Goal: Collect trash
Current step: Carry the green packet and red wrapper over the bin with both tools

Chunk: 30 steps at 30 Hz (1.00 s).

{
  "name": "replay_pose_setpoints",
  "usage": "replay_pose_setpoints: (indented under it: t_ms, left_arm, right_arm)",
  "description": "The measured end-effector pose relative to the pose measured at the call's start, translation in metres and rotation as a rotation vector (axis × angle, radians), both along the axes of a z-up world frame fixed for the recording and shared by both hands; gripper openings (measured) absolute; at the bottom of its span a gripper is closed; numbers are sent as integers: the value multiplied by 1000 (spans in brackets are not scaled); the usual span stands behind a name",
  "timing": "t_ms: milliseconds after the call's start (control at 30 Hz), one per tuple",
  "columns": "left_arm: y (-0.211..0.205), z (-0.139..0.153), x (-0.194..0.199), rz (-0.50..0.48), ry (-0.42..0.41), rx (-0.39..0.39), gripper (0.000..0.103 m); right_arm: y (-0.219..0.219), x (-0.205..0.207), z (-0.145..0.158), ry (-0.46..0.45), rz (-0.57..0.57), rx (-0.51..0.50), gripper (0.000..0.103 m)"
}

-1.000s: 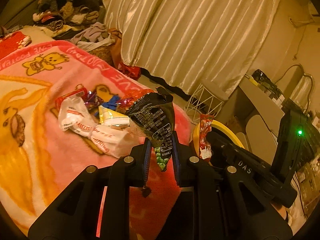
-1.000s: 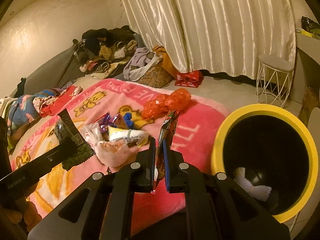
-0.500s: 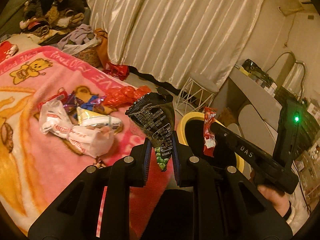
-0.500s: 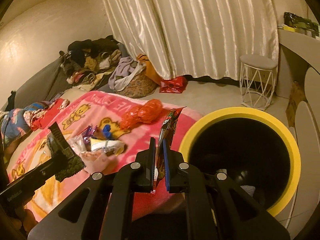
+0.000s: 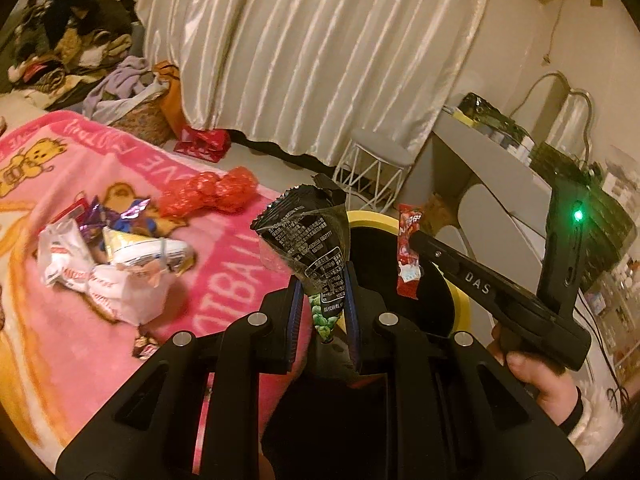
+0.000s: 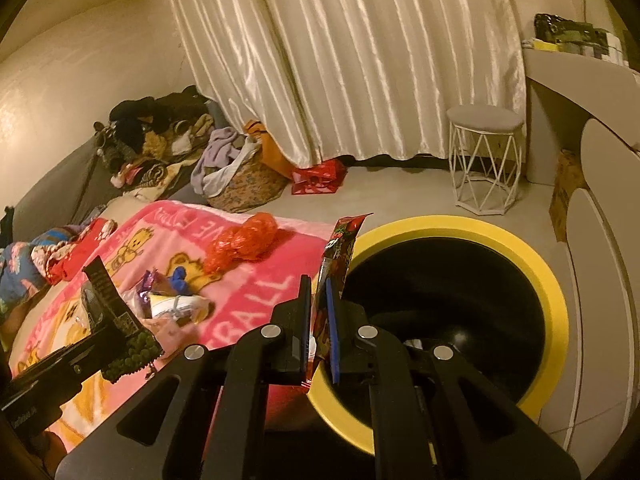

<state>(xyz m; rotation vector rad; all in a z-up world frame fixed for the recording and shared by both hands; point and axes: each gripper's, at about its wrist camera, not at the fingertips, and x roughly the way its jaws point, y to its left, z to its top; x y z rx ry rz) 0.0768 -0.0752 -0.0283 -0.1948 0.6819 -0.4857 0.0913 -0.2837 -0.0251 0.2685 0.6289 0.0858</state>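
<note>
Presently the left gripper clamps a black snack bag and the right gripper pinches a red wrapper, both at the yellow-rimmed bin. More wrappers lie on the pink blanket; the bin's dark contents are hard to make out.

Blanket pink with yellow bear print; bin yellow-rimmed, black inside; snack bag black with green; wrapper red.

Dim, warm orange light; fisheye bending and black corners; slight motion blur.
</note>
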Motion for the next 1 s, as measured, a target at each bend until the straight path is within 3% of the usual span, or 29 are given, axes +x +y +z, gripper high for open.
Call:
replay_pose_setpoints:
  t_ms: [1000]
  left_arm:
    - [-86,-12,12,-145,5,94,13]
  right_arm:
    - [-76,-1,-23,38,-157,65,8]
